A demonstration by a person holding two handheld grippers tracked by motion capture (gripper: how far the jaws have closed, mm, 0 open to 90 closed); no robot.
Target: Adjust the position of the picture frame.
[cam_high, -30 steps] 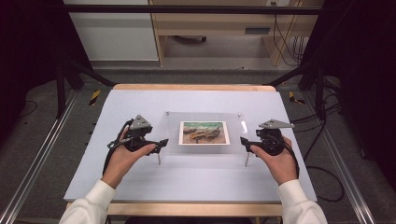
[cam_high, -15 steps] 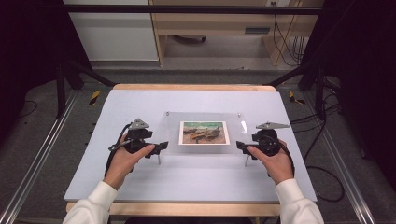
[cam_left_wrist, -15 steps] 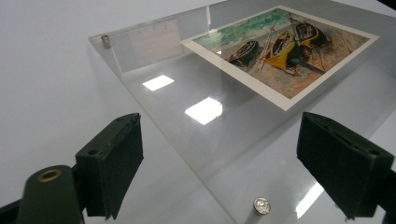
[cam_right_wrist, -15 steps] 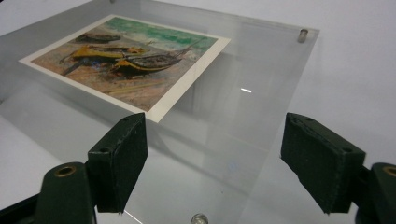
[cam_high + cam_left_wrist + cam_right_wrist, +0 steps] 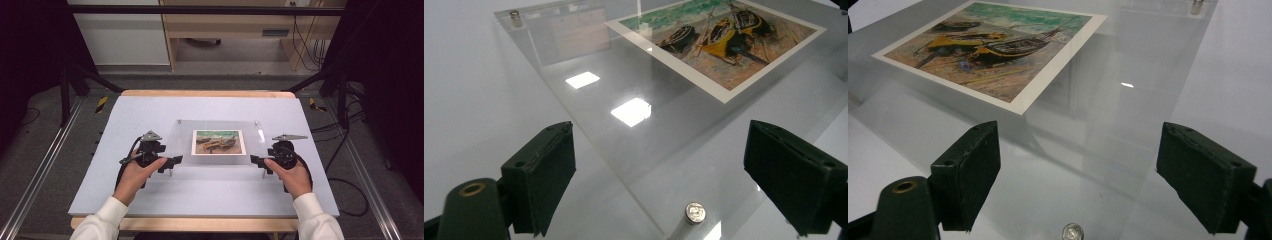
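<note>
Grippers have closed in on the clear acrylic panel over the last second; the left gripper and right gripper, which stood a little off its two near corners, now sit right at them, so the work looks to be at the point of taking hold of the panel for a lift or shift; neither has it yet. In the left gripper view the jaws stand wide open with nothing between them, straddling the near corner and its small metal standoff; the right gripper view shows the same, jaws wide and empty either side of its own standoff. The panel lies at the middle of the pale table surface, raised on its standoffs, with a print of beached boats at its centre; bare surface lies on every side, widest toward the far edge, while the near edge is taken up by the person's hands and white sleeves.
</note>
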